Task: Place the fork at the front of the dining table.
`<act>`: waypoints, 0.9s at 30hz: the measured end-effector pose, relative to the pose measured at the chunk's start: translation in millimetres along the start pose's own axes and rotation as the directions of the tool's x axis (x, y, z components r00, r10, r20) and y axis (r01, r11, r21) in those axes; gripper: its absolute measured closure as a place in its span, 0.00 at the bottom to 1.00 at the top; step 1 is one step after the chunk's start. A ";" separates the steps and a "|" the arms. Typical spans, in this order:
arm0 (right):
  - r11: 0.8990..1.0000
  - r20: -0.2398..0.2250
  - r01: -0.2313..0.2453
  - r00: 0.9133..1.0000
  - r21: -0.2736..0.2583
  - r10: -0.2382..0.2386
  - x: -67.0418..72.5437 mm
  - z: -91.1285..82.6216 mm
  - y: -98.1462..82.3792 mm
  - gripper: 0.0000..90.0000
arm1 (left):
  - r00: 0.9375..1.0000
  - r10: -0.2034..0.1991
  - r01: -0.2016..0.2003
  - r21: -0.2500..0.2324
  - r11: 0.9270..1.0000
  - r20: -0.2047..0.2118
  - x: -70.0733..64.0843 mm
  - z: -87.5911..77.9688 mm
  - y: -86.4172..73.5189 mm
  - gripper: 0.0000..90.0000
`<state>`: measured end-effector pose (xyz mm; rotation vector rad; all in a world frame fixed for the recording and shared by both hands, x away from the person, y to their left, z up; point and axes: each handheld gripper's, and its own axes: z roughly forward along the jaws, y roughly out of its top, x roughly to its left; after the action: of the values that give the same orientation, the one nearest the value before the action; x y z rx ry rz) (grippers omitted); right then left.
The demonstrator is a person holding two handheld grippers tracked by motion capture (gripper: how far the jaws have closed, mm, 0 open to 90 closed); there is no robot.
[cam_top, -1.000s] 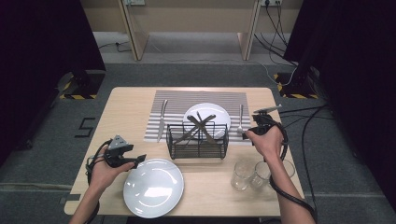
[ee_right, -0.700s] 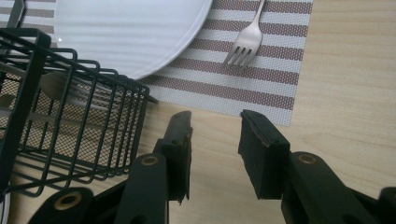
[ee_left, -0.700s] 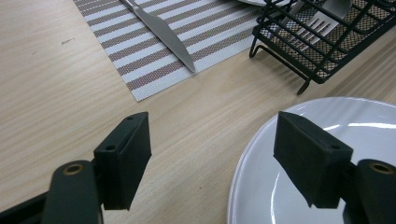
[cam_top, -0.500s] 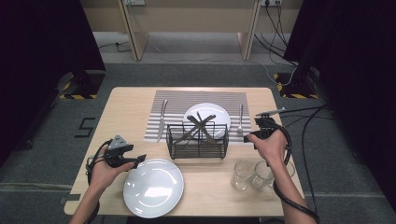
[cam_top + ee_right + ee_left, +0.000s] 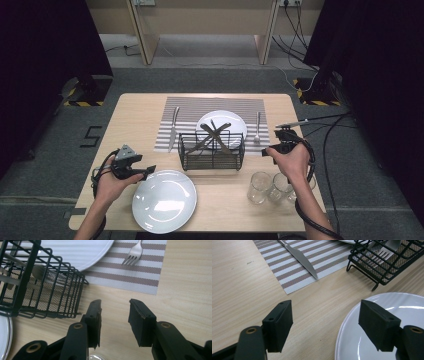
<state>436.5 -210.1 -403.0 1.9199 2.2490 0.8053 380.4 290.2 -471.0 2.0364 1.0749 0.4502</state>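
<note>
Near the lower right of the high view, the right hand-held gripper (image 5: 274, 149) hangs empty beside the wire basket (image 5: 212, 151).
Its jaws have just been opening, with bare tabletop (image 5: 185, 297) between them in the right gripper view; the fork (image 5: 133, 252) lies on the striped placemat (image 5: 140, 277) at the upper middle of that view, apart from the jaws. At the lower left of the high view, the left hand-held gripper (image 5: 145, 172) stands wide open with nothing gripped, just at the rim of the near white plate (image 5: 165, 201). A knife (image 5: 299, 257) lies on the placemat at the top of the left gripper view.
</note>
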 end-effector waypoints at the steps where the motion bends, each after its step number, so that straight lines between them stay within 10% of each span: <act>1: 1.000 0.000 0.004 1.000 0.004 -0.004 0.2 -1.0 -0.8 0.69 | 1.000 0.000 0.000 0.000 1.000 0.000 0.0 -0.2 0.0 0.30; 27: 0.996 -0.029 0.084 0.996 -0.011 -0.085 21.8 -24.0 -24.1 0.69 | 1.000 -0.006 0.006 -0.002 1.000 -0.001 -0.5 -0.2 -0.5 0.30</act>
<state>401.0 -199.6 -386.9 1.8066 2.3210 0.8375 379.7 290.0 -471.2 2.0305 1.0805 0.4493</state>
